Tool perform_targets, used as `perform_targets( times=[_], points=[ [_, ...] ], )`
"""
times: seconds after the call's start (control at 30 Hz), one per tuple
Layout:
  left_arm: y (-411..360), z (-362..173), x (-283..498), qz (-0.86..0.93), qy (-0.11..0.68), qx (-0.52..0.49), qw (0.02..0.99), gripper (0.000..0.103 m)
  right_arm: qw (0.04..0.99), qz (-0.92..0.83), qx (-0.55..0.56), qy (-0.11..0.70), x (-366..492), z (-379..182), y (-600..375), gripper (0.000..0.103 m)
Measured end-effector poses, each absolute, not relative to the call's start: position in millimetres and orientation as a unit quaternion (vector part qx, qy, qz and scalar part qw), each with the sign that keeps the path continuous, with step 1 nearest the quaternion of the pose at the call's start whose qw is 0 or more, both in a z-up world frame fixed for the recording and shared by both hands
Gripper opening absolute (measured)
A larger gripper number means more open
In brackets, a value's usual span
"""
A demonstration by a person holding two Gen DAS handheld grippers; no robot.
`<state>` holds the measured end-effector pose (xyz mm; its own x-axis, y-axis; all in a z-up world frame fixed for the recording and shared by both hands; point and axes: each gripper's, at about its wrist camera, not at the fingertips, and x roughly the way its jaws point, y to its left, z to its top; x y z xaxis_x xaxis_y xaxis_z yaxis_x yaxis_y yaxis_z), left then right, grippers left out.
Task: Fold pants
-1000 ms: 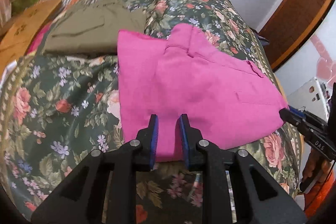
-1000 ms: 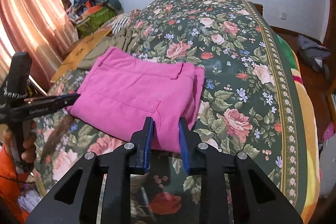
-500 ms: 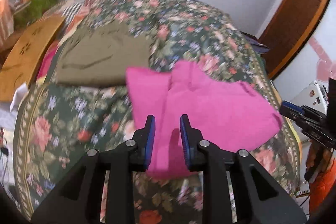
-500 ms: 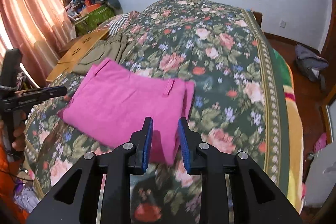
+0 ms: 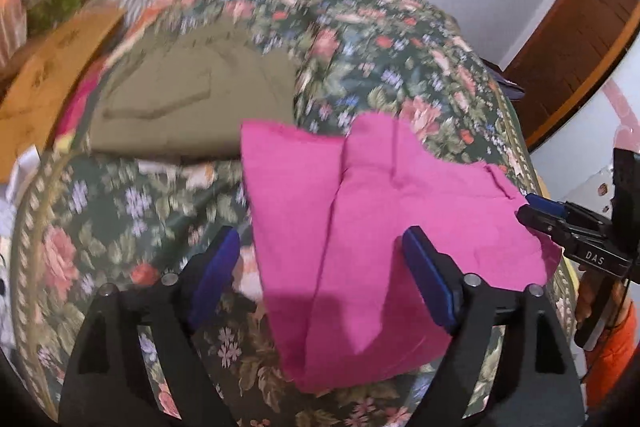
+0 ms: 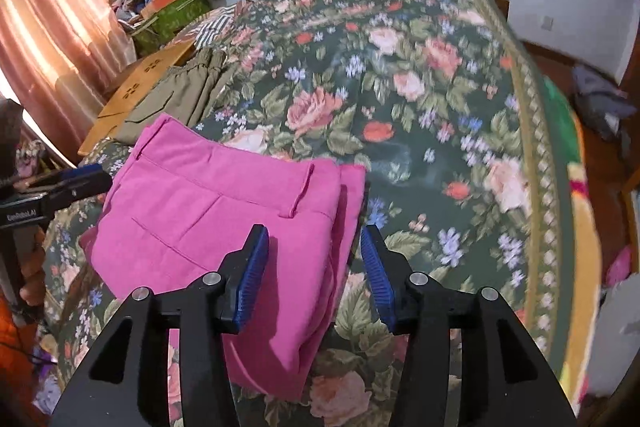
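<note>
L gripper (image 5: 320, 269) jaws wide, just opened, pads off the cloth. R gripper (image 6: 314, 275) jaws partly apart, also just opening, nothing pinched. Folded pink pants (image 5: 384, 227) lie on floral bedspread (image 6: 420, 99) near its front edge. Olive pants (image 5: 192, 99) behind, touching pink ones' corner.

Both grippers' jaws have just been opening: the left gripper (image 5: 320, 267) now gapes wide, the right gripper (image 6: 312, 275) partway. Neither presses the folded pink pants (image 5: 400, 227), which now lie lower, toward 6 o'clock.
</note>
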<state>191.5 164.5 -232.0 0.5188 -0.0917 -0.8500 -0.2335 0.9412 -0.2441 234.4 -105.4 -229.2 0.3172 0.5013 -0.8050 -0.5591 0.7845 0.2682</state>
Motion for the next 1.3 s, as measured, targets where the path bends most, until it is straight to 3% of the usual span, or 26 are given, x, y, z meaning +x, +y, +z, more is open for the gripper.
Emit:
perform_targets(
  times=[0.13,0.33,0.47,0.53,0.63,0.77,0.9,0.97,1.3],
  points=[
    [173.5,-257.0,189.8,0.028,0.513,-0.206,0.832,0.087,0.798,0.329,-0.024,0.505,238.0,-242.3,-105.4,0.057],
    [171.4,-268.9,191.5,0.017,0.511,-0.216,0.831,0.088,0.786,0.341,-0.030,0.514,241.4,-252.1,-107.8,0.060],
    [171.3,-268.4,193.3,0.005,0.509,-0.223,0.831,0.076,0.775,0.352,-0.011,0.525,245.3,-259.5,-110.3,0.060],
    [170.9,-265.9,194.9,-0.007,0.509,-0.230,0.829,0.064,0.771,0.360,-0.007,0.525,246.3,-259.7,-110.5,0.055],
    [165.3,-262.8,197.0,-0.007,0.509,-0.213,0.834,0.059,0.759,0.376,0.014,0.531,250.4,-260.7,-109.4,0.037],
    [160.8,-257.2,197.9,-0.010,0.506,-0.198,0.839,0.046,0.767,0.375,-0.001,0.520,248.5,-256.6,-103.0,0.029],
    [151.4,-246.9,200.2,-0.012,0.499,-0.168,0.850,0.021,0.782,0.368,-0.012,0.503,246.6,-248.8,-100.0,0.019],
    [145.1,-240.8,200.9,-0.007,0.498,-0.148,0.854,0.019,0.788,0.366,-0.017,0.495,245.8,-243.0,-99.7,0.014],
    [151.3,-200.4,194.2,-0.012,0.458,-0.144,0.877,0.008,0.808,0.382,-0.021,0.447,236.0,-198.2,-86.2,0.012]
  ],
)
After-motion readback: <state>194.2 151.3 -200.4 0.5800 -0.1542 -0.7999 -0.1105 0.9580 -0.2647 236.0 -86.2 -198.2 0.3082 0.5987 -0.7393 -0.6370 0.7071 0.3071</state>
